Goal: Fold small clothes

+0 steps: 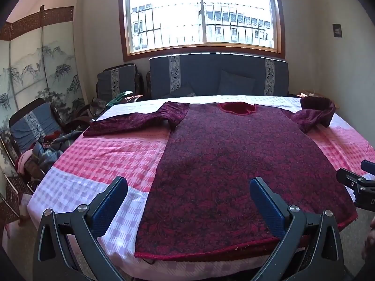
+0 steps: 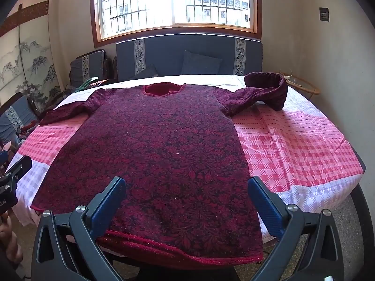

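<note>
A dark red floral long-sleeved garment [image 1: 225,164] [image 2: 164,154] lies spread flat on the checked tablecloth, neckline [image 1: 236,108] [image 2: 163,89] toward the window and hem at the near table edge. Its left sleeve [image 1: 131,123] [image 2: 72,110] lies straight out. Its right sleeve [image 1: 316,113] [image 2: 264,91] is bunched up and curls back on itself. My left gripper [image 1: 188,187] hovers open over the hem's left part, with nothing between its blue pads. My right gripper [image 2: 187,186] hovers open over the hem's right part, also with nothing in it. The right gripper's side shows at the left wrist view's edge [image 1: 354,182].
The table [image 1: 98,154] [image 2: 293,149] wears a pink, white and lilac checked cloth. Behind it stand a grey-blue sofa [image 1: 218,77] [image 2: 187,56] under a window and chairs [image 1: 30,126] with piled clothes at left. A round side table [image 2: 302,84] stands at the right wall.
</note>
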A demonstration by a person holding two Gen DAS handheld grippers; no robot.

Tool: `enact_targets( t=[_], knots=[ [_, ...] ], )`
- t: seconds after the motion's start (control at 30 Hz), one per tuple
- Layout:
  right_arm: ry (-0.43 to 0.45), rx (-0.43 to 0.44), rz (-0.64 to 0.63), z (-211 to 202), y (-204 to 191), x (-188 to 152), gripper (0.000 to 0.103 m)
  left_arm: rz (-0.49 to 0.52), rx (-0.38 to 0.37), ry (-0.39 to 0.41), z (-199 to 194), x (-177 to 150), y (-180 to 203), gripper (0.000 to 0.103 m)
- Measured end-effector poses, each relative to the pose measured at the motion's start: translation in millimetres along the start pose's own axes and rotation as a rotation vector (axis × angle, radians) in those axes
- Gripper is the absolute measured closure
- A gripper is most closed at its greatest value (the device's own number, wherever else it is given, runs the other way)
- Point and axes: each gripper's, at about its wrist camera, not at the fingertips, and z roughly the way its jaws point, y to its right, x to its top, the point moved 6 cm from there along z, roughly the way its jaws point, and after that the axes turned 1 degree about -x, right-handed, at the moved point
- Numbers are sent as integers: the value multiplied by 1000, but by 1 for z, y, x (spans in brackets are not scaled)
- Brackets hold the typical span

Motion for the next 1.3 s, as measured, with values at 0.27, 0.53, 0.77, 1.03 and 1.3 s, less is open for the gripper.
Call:
enact_targets(
  t=[0.27,0.53,0.77,1.03,1.3],
  knots=[
    [-33,46,51,8,6,-4,0,-12,33,-34,7,6,6,0],
    [-71,74,99,20,14,-8,0,-26,3,-66,18,12,9,0],
    [-83,96,141,26,28,1,0,23,-7,-39,25,33,21,0],
    [-83,116,177,34,45,27,0,52,20,-39,47,60,32,0],
    [-78,143,167,53,45,63,0,82,36,-82,86,71,43,0]
  ],
)
